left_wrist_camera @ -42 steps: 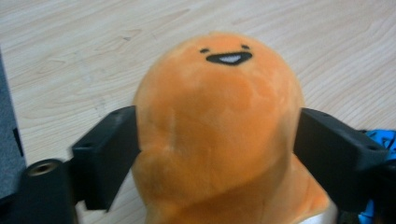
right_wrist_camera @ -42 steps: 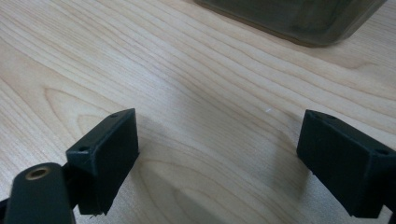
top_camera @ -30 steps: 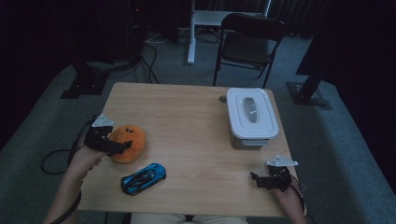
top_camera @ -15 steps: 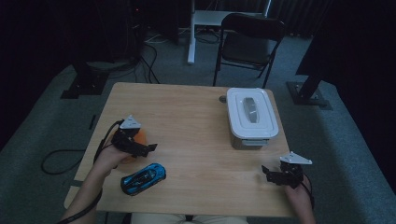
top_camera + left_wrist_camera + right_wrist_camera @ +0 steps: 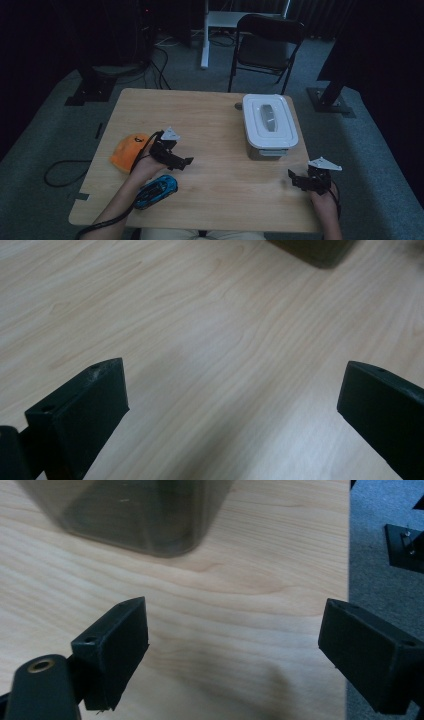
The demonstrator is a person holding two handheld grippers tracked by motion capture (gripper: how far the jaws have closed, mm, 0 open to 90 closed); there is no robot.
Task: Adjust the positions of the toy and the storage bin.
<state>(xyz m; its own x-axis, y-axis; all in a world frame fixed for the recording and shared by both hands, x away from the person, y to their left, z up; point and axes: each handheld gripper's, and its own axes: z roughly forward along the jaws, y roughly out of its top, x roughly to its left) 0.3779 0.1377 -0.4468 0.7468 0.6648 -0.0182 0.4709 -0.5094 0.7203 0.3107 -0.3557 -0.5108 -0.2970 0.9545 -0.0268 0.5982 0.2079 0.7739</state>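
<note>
An orange plush toy [image 5: 126, 151] lies near the table's left edge. A blue toy car [image 5: 156, 189] sits in front of it, partly under the person's left forearm. My left gripper [image 5: 186, 161] hovers just right of the plush, open, with its jaws pointing toward the table's middle. Between them is bare wood [image 5: 232, 405]. A white lidded container [image 5: 268, 125] stands at the right. My right gripper [image 5: 293, 176] is open near the front right corner, just in front of the container. The container's grey base [image 5: 140, 515] shows above the spread jaws.
The wooden table [image 5: 210, 115] has free room in its middle and back. A black folding chair [image 5: 267, 42] and a white desk leg [image 5: 204, 35] stand behind it. Dark stands and cables lie on the grey carpet around it.
My left gripper has moved right, from beside the orange plush to past it, and the plush lies free. My right gripper has shifted slightly right and forward.
</note>
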